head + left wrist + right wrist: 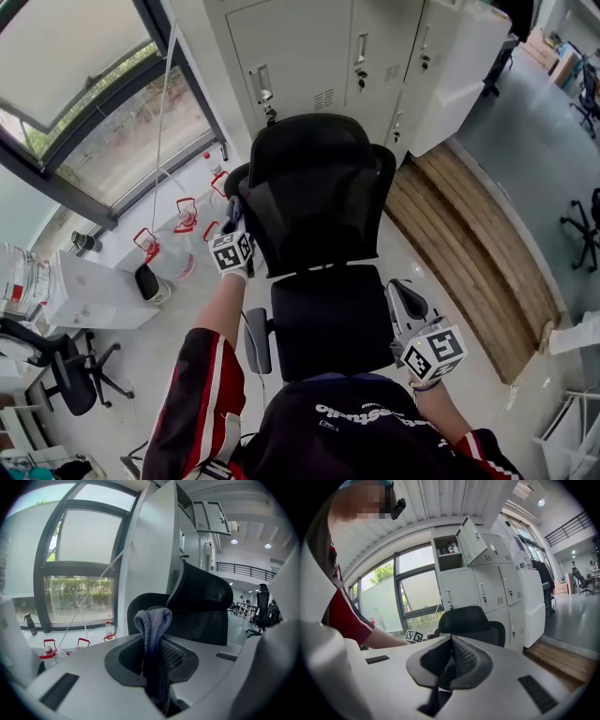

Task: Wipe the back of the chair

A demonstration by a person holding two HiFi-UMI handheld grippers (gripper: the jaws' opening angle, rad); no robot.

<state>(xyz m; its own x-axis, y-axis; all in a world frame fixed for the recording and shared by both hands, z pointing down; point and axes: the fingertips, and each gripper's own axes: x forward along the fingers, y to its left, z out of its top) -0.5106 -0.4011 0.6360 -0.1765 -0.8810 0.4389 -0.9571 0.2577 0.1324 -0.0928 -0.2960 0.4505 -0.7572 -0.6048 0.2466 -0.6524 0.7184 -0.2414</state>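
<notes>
Two tools flank the black chair [314,197]: the right tool [405,302], pressed together on nothing, hangs at the seat's 4 o'clock. The left tool [234,217] pinches a grey-blue cloth [153,620] just beside the backrest's 9 o'clock edge. Beyond, water jugs [180,232] stand on the floor at 10 o'clock and white lockers [309,56] at 12 o'clock.

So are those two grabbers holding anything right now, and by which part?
The left gripper pinches a blue-grey cloth along its lower part, and the cloth's folded top sticks up free. The right gripper is shut with nothing in it.
</notes>
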